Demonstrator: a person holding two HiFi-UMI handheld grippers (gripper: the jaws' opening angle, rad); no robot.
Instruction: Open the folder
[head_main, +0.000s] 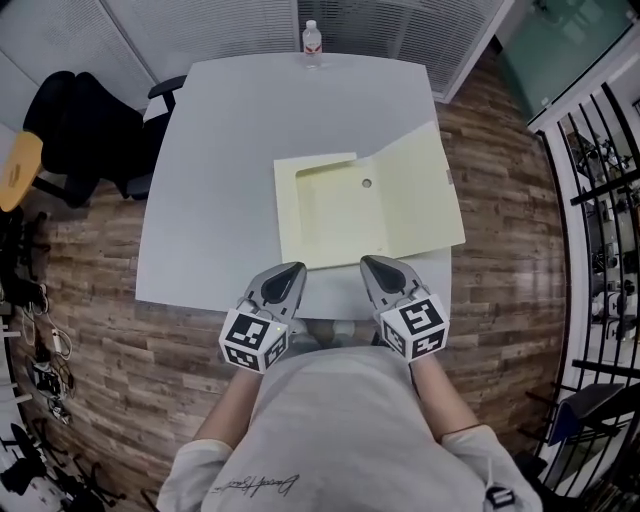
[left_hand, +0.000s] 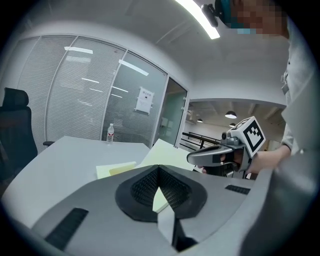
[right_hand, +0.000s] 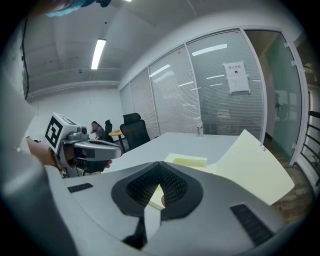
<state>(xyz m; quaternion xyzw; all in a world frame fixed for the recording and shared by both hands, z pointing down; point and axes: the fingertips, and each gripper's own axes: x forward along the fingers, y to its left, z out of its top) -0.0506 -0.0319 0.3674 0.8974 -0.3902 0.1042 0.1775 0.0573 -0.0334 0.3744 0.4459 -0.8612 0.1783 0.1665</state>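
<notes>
A pale yellow folder (head_main: 340, 210) lies open on the grey table (head_main: 200, 200), its cover flap (head_main: 425, 190) spread to the right and tilted up a little. The inner pocket with a small round hole faces up. My left gripper (head_main: 290, 270) and right gripper (head_main: 375, 262) hover side by side at the table's near edge, just short of the folder. Both are shut with nothing in them. In the left gripper view the closed jaws (left_hand: 159, 167) point at the folder (left_hand: 165, 152). The right gripper view shows its closed jaws (right_hand: 160, 164) before the raised flap (right_hand: 255, 160).
A water bottle (head_main: 312, 42) stands at the table's far edge. Black office chairs (head_main: 90, 130) and a yellow stool sit to the left. A black railing (head_main: 600, 200) runs along the right, and glass partition walls stand behind the table.
</notes>
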